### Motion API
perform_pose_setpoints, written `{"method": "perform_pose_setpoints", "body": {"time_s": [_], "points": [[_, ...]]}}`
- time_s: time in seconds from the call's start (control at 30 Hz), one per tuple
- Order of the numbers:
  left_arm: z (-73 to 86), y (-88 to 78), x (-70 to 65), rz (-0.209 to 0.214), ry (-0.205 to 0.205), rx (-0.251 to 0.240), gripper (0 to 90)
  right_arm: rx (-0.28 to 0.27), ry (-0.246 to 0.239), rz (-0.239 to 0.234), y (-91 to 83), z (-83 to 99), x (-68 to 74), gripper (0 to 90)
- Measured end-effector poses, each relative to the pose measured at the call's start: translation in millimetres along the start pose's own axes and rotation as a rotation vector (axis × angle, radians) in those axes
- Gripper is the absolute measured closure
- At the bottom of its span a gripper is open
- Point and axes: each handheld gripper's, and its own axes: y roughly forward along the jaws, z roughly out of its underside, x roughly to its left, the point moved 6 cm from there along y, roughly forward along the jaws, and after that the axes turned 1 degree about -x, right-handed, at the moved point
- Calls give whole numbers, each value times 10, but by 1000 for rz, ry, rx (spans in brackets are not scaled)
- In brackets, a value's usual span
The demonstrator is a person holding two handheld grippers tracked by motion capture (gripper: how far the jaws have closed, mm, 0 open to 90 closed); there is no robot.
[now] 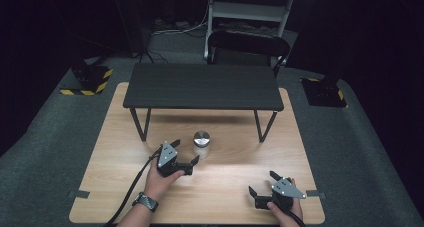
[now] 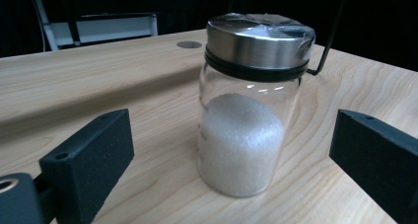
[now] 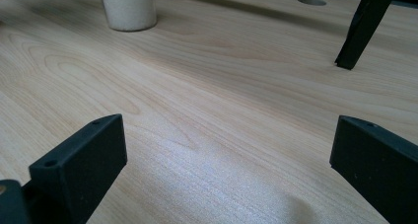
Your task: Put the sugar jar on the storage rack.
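Jar (image 1: 201, 144) of white granules with a steel lid sits centre frame in the high view, on the wooden table (image 1: 125, 187), just in front of the black shelf (image 1: 202, 86). Our left gripper (image 1: 189, 163) is at it from lower left, jaws spread wide, holding nothing. In the left gripper view the jar (image 2: 249, 105) stands between and just ahead of the two jaws, touching neither.

Likely step: grasp the jar. We should push in a bit further so the pads bear on the glass body below the lid, keep the jar centred, and close evenly. Glass is smooth, so uneven contact could tip or skid it.

Right gripper (image 1: 264, 183) rests at lower right, also wide open and empty, well apart from the jar.

Room: open tabletop to the right and toward us. Behind the jar, the shelf top and its legs (image 1: 264, 126) cap the lift. The right gripper sits near the bottom table edge.
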Motion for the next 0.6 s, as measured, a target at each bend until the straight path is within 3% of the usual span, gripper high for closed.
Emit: {"method": "perform_pose_setpoints", "body": {"time_s": [0.17,0.37,0.6], "points": [[8,116,-26,4,4,0,43,-1,2,0,-2,2,-2,6],[33,265,-64,10,10,8,123,-4,0,-1,-4,5,-2,6],[56,332,-106,13,17,-9,212,-8,-1,0,-9,11,0,6]]}}
